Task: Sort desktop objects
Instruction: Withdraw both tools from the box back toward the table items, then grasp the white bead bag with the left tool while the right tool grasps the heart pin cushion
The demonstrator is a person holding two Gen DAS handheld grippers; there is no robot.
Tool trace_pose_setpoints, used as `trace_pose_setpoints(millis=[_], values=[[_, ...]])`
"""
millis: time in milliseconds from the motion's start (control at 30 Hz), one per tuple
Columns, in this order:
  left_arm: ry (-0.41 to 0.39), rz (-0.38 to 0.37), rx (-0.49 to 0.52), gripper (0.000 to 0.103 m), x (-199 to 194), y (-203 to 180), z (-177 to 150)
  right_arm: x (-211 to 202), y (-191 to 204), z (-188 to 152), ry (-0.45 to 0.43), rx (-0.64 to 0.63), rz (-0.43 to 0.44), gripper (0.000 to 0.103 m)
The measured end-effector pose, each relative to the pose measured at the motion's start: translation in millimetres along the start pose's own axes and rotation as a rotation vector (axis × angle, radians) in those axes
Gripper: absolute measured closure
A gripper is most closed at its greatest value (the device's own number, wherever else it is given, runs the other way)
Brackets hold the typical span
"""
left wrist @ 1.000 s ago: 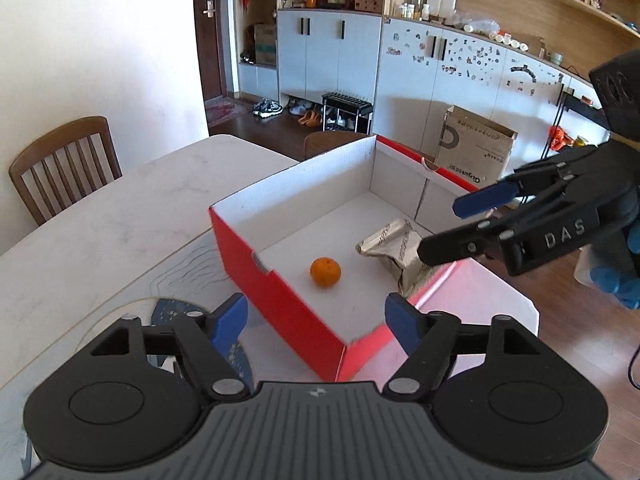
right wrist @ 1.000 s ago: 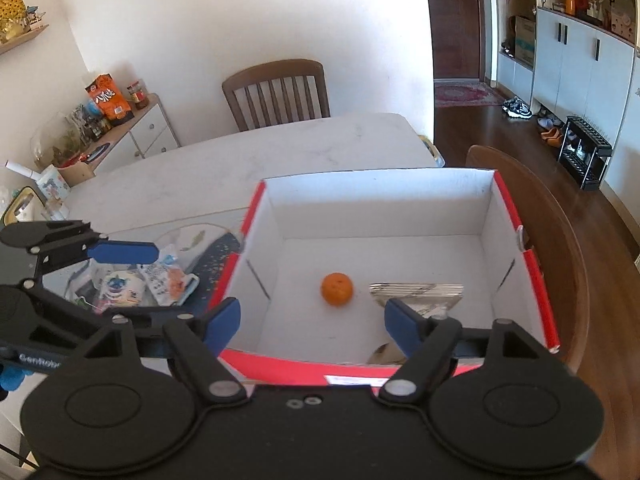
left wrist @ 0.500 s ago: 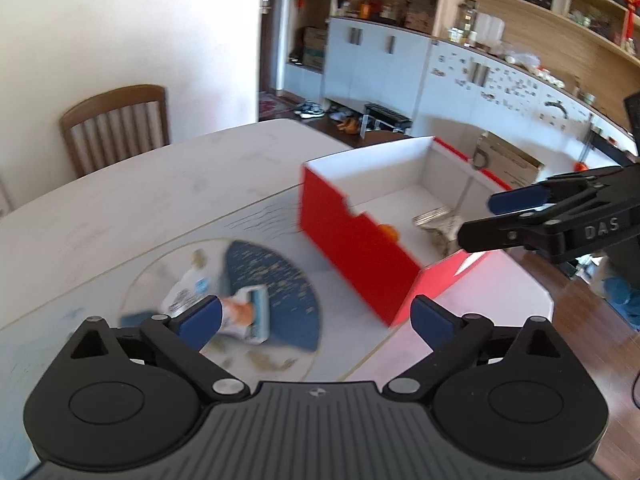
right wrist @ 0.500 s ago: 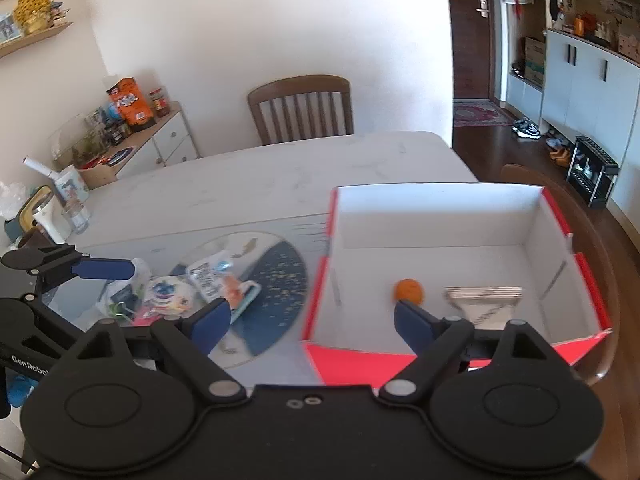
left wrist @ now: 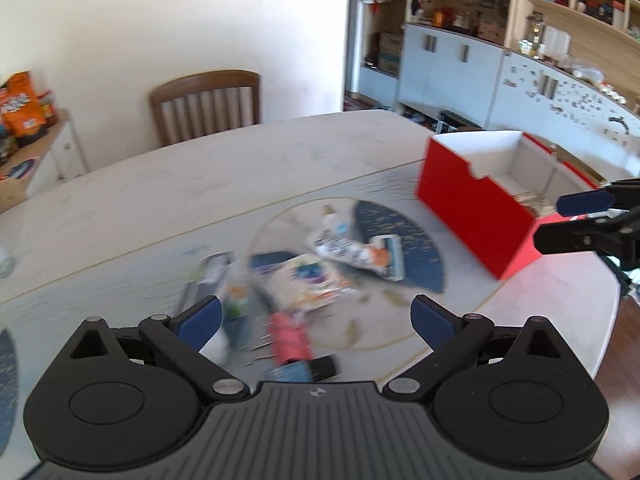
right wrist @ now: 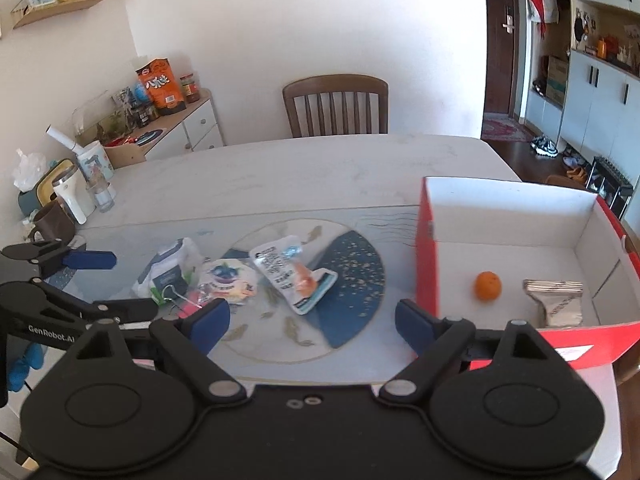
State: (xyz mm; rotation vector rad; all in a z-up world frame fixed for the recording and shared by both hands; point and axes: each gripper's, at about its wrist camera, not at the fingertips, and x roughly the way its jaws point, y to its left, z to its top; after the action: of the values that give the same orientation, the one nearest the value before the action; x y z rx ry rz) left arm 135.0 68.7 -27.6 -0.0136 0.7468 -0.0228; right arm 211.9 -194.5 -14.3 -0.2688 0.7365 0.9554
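A red box with a white inside (right wrist: 426, 240) stands at the table's right end and holds an orange (right wrist: 487, 285) and a silver packet (right wrist: 554, 298). A pile of snack packets lies on the round mat: a white packet with an orange picture (right wrist: 288, 272), a blueberry packet (right wrist: 226, 280), a white-green pouch (right wrist: 170, 270). In the left wrist view the pile (left wrist: 320, 264) is blurred. My left gripper (left wrist: 316, 318) is open above the pile's near side. My right gripper (right wrist: 312, 320) is open and empty above the mat, left of the box.
A wooden chair (right wrist: 336, 106) stands at the table's far side. Cups, a thermos (right wrist: 72, 196) and a glass crowd the table's left end. A sideboard with snack bags (right wrist: 160, 84) stands behind. The box (left wrist: 472, 196) sits near the table's right edge.
Both grippers have swung left, away from the red box, and now face the pile of packets on the mat. Both stay open and empty.
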Motion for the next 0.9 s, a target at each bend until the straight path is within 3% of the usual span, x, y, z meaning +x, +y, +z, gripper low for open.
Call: trace_pose_setpoints(millis=[400,900], values=[[0.016,0.073,-0.049,0.002,-5.7,54.1,-39.0,30.2,70.6,-33.9,0.003,-0.047,-0.008,0.013],[0.022,0.115,-0.043,0.002,10.3,82.4,-64.1,59.1,111.9,-60.3,0.052,-0.055,-0.001,0.014]])
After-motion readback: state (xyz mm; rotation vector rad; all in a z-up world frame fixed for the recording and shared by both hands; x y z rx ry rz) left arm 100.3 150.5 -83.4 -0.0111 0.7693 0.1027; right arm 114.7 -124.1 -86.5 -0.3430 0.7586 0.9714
